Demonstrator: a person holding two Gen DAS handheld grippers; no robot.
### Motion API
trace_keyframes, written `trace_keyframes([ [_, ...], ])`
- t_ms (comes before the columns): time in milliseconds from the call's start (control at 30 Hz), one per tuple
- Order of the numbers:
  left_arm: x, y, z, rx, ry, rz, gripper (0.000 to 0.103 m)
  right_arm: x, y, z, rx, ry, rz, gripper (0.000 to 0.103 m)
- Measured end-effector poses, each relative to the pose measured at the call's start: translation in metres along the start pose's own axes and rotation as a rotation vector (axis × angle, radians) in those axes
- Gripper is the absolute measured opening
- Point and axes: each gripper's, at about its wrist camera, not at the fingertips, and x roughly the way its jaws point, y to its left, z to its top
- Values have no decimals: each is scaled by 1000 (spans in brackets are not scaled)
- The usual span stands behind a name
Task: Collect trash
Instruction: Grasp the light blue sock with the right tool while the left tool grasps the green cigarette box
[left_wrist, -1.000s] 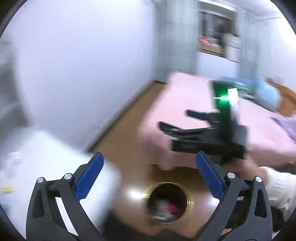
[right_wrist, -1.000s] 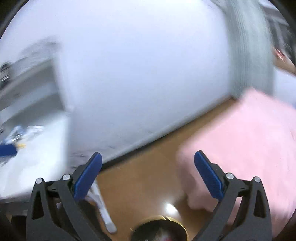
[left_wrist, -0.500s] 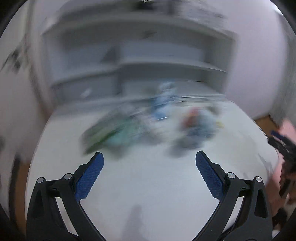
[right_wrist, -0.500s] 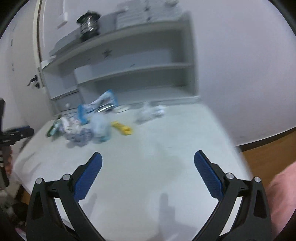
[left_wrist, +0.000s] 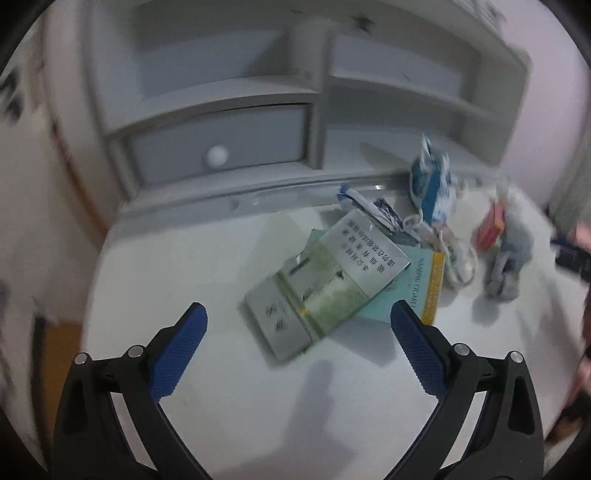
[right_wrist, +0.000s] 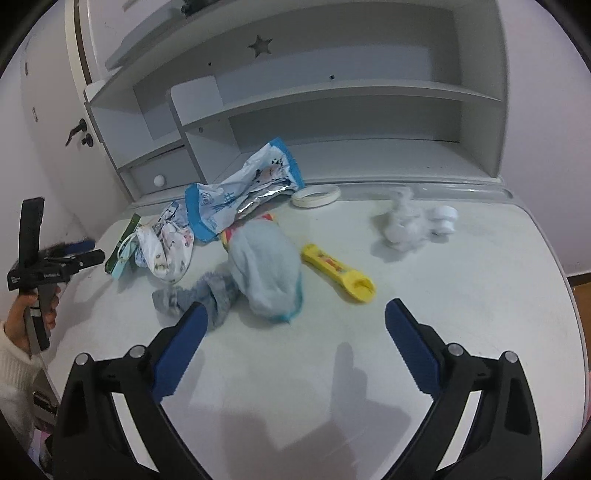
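Trash lies on a white desk (right_wrist: 424, 295). In the right wrist view I see a blue-and-white torn bag (right_wrist: 240, 188), a light blue cloth (right_wrist: 266, 269), a grey sock (right_wrist: 199, 295), a yellow wrapper (right_wrist: 338, 273), crumpled white tissue (right_wrist: 406, 221) and a tape ring (right_wrist: 316, 195). My right gripper (right_wrist: 293, 339) is open and empty above the desk's front. My left gripper (left_wrist: 297, 343) is open and empty just short of a green-grey flat carton (left_wrist: 325, 280) on a teal box (left_wrist: 406, 291). It also shows at the desk's left edge (right_wrist: 79, 251).
A grey shelf unit (right_wrist: 332, 103) with a small drawer (left_wrist: 218, 140) stands along the back of the desk. A white door with a black handle (right_wrist: 75, 129) is at the far left. Brown floor (right_wrist: 580, 280) shows past the desk's right edge.
Both grippers have swung from the floor, bin and pink bed round to the desk. The left one has closed in on the flat carton. Both stay open.
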Motion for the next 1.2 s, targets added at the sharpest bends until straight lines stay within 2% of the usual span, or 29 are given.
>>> trace_keyframes([
  [167, 16, -12, 13, 188, 57, -43, 97, 14, 10, 11, -17, 24, -1, 93],
  [233, 22, -13, 16, 238, 64, -28, 97, 21, 13, 15, -9, 40, -4, 84],
  [333, 38, -6, 23, 240, 95, -49, 96, 34, 19, 20, -9, 60, -9, 80],
  [433, 49, 4, 26, 180, 112, -95, 94, 47, 22, 24, -16, 86, -19, 77],
  [467, 50, 6, 26, 159, 117, -116, 78, 50, 23, 25, -19, 94, -22, 73],
  [500, 53, 9, 25, 143, 126, -126, 65, 53, 24, 26, -30, 106, -25, 59],
  [533, 54, 11, 23, 132, 129, -116, 62, 54, 26, 27, -39, 114, -23, 40],
  [600, 52, 17, 19, 101, 122, -91, 57, 55, 27, 28, -39, 120, -10, 26],
  [733, 33, 24, 15, 70, 69, -45, 51, 47, 28, 30, -52, 93, -20, 23],
  [767, 27, 26, 15, 59, 56, -30, 41, 42, 26, 32, -50, 79, -22, 23],
  [800, 23, 29, 16, 47, 49, -19, 12, 39, 25, 34, -47, 69, -23, 23],
  [933, 15, 39, 17, -9, 46, -13, 10, 25, 20, 39, -34, 17, -22, 23],
  [1067, 16, 40, 13, -32, 71, -2, 9, 30, 15, 30, -20, 42, 4, 23],
  [1200, 3, 32, 13, -49, 38, -12, 9, 22, 10, 20, -4, 33, 22, 23],
])
